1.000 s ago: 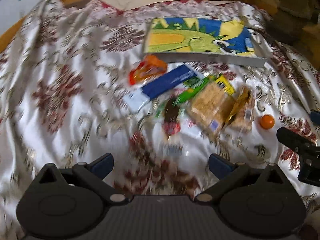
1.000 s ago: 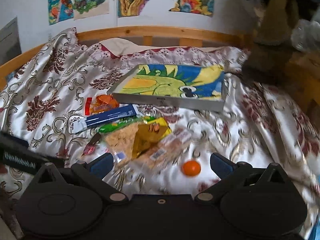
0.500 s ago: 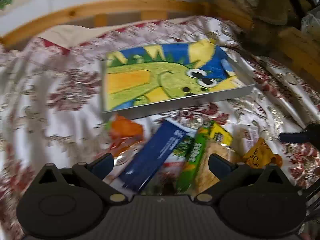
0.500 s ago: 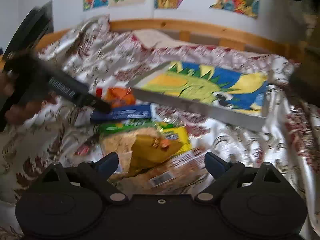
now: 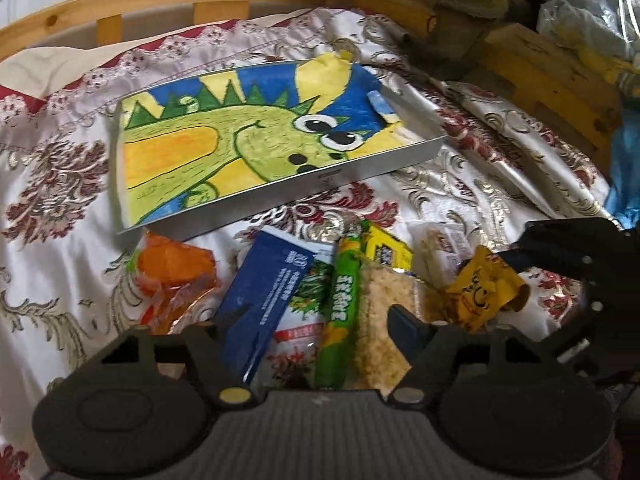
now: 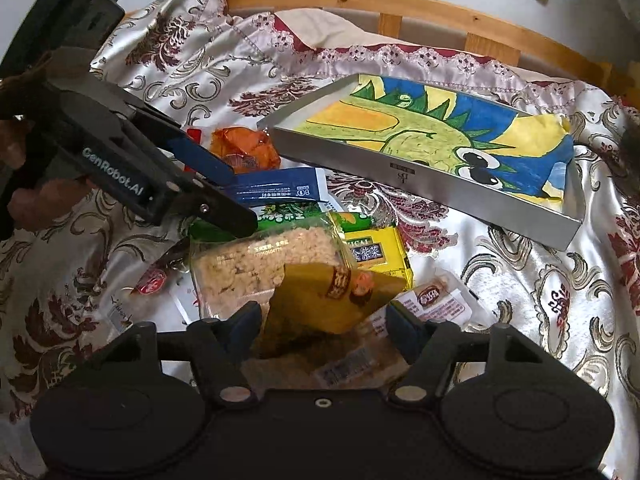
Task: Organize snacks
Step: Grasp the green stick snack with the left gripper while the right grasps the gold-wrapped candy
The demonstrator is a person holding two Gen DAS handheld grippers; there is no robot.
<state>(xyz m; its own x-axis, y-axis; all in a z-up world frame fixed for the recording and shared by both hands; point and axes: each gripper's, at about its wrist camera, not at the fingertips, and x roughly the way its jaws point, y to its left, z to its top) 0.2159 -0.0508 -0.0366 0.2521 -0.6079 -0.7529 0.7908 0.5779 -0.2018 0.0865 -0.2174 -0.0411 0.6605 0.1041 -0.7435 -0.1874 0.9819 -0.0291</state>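
Observation:
A pile of snack packs lies on the patterned bedspread in front of a shallow grey tray (image 5: 384, 162) lined with a dinosaur drawing; the tray also shows in the right wrist view (image 6: 448, 188). My left gripper (image 5: 316, 320) is open, its jaws spread around a blue pack (image 5: 264, 296) and a green stick pack (image 5: 340, 312). My right gripper (image 6: 320, 320) is open, its jaws on either side of a yellow-brown pouch (image 6: 320, 304). That pouch (image 5: 480, 296) shows beside my right gripper's fingers (image 5: 560, 256) in the left wrist view.
An orange wrapper (image 5: 172, 268), a puffed-rice bar (image 6: 264, 268), a yellow tea pack (image 6: 376, 252) and a small white-and-red pack (image 6: 436, 300) lie in the pile. A wooden bed frame (image 5: 168, 0) runs behind. Clutter stands at the right (image 5: 560, 60).
Both grippers have moved forward and down onto the snack pile. The left one swung right toward the blue and green packs; the right one now straddles the yellow-brown pouch.

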